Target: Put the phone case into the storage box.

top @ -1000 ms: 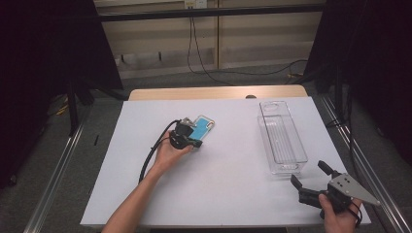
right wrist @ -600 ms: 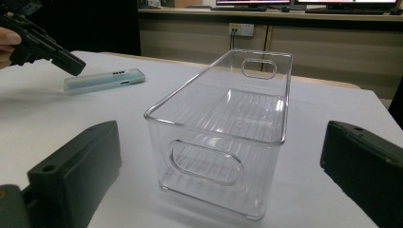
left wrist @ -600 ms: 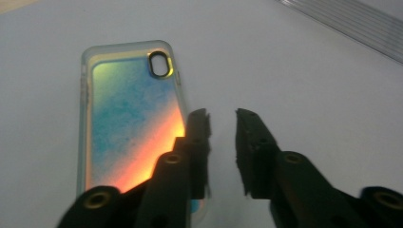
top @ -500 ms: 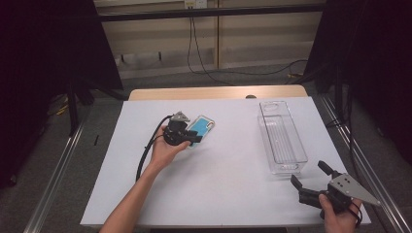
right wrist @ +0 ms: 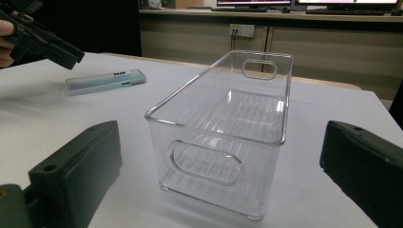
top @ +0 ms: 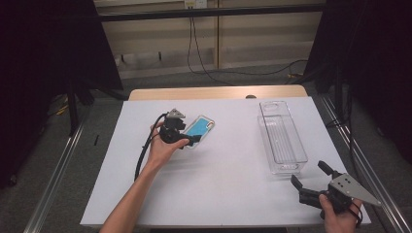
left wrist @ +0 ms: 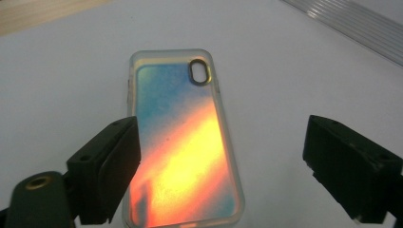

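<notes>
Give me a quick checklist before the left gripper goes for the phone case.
1. Left gripper open: ok; its jaws have just been opening, pads clear of the phone case.
2. Case flat on the table: ok.
3. Case lined up between the jaws: not ok, it sits toward one jaw.
4. Clear bin empty and upright: ok.
5. Right gripper open, away from the case: ok.

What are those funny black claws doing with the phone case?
A person holds a claw in each hand. The left gripper has just been opening its jaws over the phone case, which lies flat on the white table, not squeezed. The right gripper waits open by the clear bin.
</notes>
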Demonstrator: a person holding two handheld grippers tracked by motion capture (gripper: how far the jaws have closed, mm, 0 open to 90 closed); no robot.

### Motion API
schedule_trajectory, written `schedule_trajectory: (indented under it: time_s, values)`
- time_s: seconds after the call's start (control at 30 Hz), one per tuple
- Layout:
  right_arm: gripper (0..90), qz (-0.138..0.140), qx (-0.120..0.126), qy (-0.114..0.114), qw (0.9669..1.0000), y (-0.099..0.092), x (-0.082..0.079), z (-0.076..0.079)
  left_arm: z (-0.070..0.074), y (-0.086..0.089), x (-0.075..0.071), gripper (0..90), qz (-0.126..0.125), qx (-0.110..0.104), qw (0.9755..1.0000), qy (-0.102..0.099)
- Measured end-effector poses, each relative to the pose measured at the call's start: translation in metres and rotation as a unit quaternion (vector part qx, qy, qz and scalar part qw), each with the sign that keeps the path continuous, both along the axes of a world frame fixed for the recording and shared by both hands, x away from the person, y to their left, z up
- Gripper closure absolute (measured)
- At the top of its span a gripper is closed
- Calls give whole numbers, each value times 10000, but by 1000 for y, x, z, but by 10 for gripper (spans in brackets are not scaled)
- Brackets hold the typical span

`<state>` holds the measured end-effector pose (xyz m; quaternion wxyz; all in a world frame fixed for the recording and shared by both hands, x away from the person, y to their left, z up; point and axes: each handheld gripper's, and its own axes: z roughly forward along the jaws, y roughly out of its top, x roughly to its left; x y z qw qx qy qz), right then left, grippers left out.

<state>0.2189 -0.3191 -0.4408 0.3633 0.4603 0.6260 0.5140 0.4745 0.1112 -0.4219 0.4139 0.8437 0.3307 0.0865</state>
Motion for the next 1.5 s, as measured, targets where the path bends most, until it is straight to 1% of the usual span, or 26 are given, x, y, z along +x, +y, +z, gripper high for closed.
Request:
schedule_trajectory:
  time_s: [0.03,0.07,0.1,0.17,0.23,0.33,0.37,0.43,0.47,0.53,0.57,0.73,0.83,0.9,1.0,1.1,1.13,1.17,1.23,1.27,1.3,1.37,1.4,1.43,1.47,1.5]
  values:
    - [0,-3,-1,-1,10000,0,0,0,1,0,0,92,51,-8,10000,-6]
    - [0,-4,0,-3,10000,0,0,0,2,1,0,119,55,39,10000,-33]
    - [0,-2,-2,0,10000,0,0,0,2,2,0,139,63,25,10000,15]
    - [0,4,-6,-5,10000,0,0,0,3,3,2,89,110,63,9999,12]
    - [0,10,-3,-8,10000,0,0,0,4,4,6,87,132,113,9998,26]
    - [0,8,14,-7,10000,0,0,0,-1,6,11,86,181,-94,9993,320]
    - [0,-1,15,-9,10000,0,0,0,-2,6,12,78,177,-32,9993,313]
    - [0,4,14,-12,10000,0,0,0,-4,5,15,64,229,293,9993,41]
    - [0,2,14,-12,10000,0,0,0,-4,4,16,63,283,377,9989,52]
    - [0,2,16,-12,10000,-1,0,0,-4,4,19,63,205,244,9991,262]
    - [0,-3,14,-14,10000,-1,-1,0,-4,3,21,63,157,255,9990,343]
    - [0,-17,13,-8,10000,-1,0,0,-7,-1,29,63,62,573,9974,424]
    - [0,-10,9,-12,10000,0,0,0,-9,-3,33,63,53,439,9975,556]
    - [0,-15,11,-4,10000,0,0,0,-8,-5,36,63,138,558,9970,509]
    - [0,-10,15,-7,10000,-1,0,0,-8,-9,41,63,190,708,9959,524]
    - [0,-8,17,-11,10000,-1,-1,0,-8,-17,44,76,120,894,9942,592]
    - [0,-8,19,-13,10000,-1,-1,0,-8,-20,44,89,45,1038,9928,591]
    - [0,-12,19,-12,10000,-1,-1,0,-9,-23,44,94,24,1115,9922,547]
    - [0,-11,18,-8,10000,-1,-1,0,-9,-26,45,91,-25,1112,9925,514]
    - [0,-12,16,-14,10000,-1,-1,0,-9,-27,46,80,-142,1061,9928,543]
    - [0,-11,18,-9,10000,-1,-1,0,-9,-28,47,59,-146,1035,9929,571]
    - [0,-7,21,-5,10000,-1,-1,0,-10,-30,48,57,-167,1071,9925,563]
    - [0,-3,16,-7,10000,-1,-1,0,-10,-31,49,57,-221,1130,9917,575]
    - [0,4,20,-4,10000,-1,-1,0,-10,-32,49,57,-234,1091,9920,586]
    - [0,13,17,0,10000,-1,0,0,-10,-32,50,58,-300,1137,9911,624]
    - [0,13,23,10,10000,-1,0,0,-11,-33,51,58,-271,1171,9907,639]
